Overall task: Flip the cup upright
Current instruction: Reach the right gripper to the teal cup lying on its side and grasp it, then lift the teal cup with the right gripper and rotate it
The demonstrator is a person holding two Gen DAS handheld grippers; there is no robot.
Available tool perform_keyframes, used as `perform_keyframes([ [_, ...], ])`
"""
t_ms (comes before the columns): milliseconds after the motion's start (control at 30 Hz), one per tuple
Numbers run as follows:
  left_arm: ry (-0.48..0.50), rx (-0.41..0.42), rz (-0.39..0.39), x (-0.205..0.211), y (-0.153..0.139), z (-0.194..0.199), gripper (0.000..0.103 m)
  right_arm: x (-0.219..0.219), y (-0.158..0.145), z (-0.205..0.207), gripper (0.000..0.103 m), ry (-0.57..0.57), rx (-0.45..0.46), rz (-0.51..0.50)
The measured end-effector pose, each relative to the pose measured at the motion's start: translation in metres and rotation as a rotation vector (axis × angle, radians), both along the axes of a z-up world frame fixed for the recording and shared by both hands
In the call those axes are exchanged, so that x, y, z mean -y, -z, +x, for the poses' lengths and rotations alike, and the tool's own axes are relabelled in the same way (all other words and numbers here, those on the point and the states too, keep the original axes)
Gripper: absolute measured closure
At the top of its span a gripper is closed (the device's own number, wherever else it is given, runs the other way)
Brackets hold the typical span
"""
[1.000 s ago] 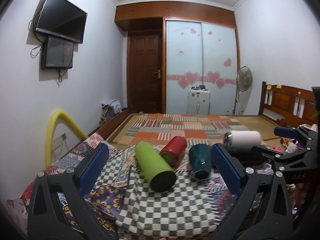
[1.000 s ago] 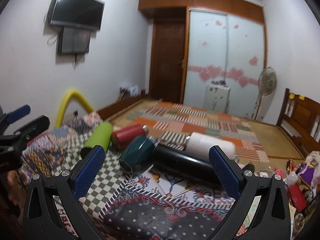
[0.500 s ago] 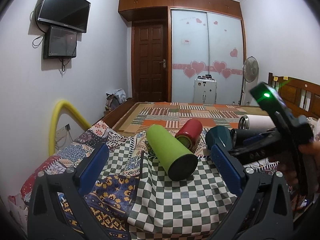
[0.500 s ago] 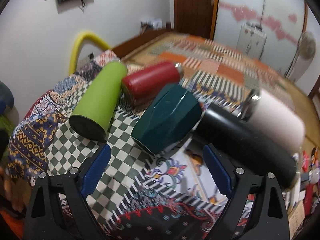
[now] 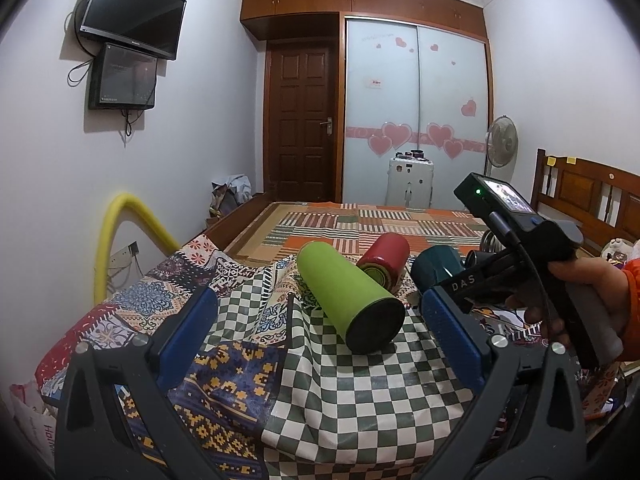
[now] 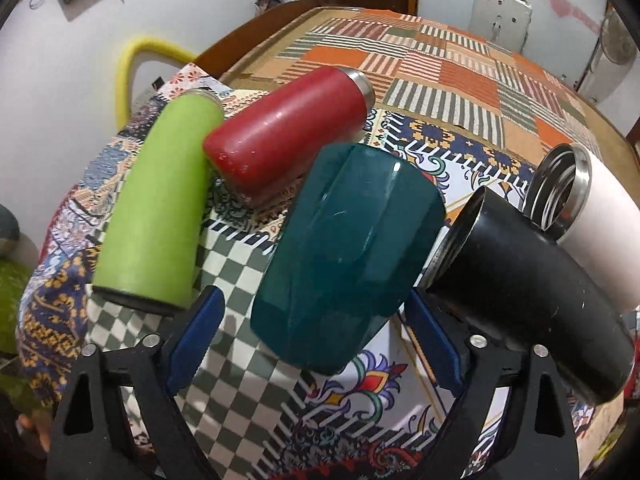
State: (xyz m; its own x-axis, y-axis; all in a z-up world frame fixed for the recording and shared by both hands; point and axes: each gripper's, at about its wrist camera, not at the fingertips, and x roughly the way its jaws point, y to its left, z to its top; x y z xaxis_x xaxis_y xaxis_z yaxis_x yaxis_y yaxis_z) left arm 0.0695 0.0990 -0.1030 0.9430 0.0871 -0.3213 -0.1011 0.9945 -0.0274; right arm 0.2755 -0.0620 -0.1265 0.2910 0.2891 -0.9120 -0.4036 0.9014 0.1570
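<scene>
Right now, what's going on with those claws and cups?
Both jaws open. Right gripper straddles teal cup, lying on its side. Black cup crowds its right.

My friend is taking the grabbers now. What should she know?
Left gripper: open, empty, hanging back over the checkered cloth, in front of the green cup.
Right gripper: open, a finger on each side of the dark teal cup, not squeezing yet.
Five cups lie on their sides in a row: green, red cup, dark teal, black cup, white cup.
Done: none stands upright.
Left: close on the teal cup, stand it up, probably then the others.
</scene>
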Motion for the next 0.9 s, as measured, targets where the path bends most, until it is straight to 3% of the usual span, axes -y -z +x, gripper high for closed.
perform_keyframes([
  [67,0.002,-0.002,-0.002,0.000,0.001,0.000,0.000,0.003,0.002,0.004,0.038,0.008,-0.021,0.001],
  [167,0.001,-0.009,-0.002,0.000,0.003,0.000,0.000,0.007,0.004,0.006,0.043,0.008,-0.071,0.050],
  [533,0.005,-0.018,-0.020,0.002,0.004,0.000,0.000,0.014,-0.003,-0.023,0.045,-0.050,-0.051,0.032],
  [700,0.004,-0.020,-0.021,0.002,0.005,-0.001,0.000,0.007,-0.003,-0.026,0.041,-0.102,-0.038,-0.040],
  [767,0.002,-0.023,-0.016,0.002,0.006,-0.001,0.000,0.006,0.001,-0.021,0.022,-0.109,-0.075,-0.041],
  [900,0.002,-0.028,-0.016,0.000,0.008,0.000,0.000,0.000,0.007,-0.006,0.019,-0.091,-0.120,-0.026],
])
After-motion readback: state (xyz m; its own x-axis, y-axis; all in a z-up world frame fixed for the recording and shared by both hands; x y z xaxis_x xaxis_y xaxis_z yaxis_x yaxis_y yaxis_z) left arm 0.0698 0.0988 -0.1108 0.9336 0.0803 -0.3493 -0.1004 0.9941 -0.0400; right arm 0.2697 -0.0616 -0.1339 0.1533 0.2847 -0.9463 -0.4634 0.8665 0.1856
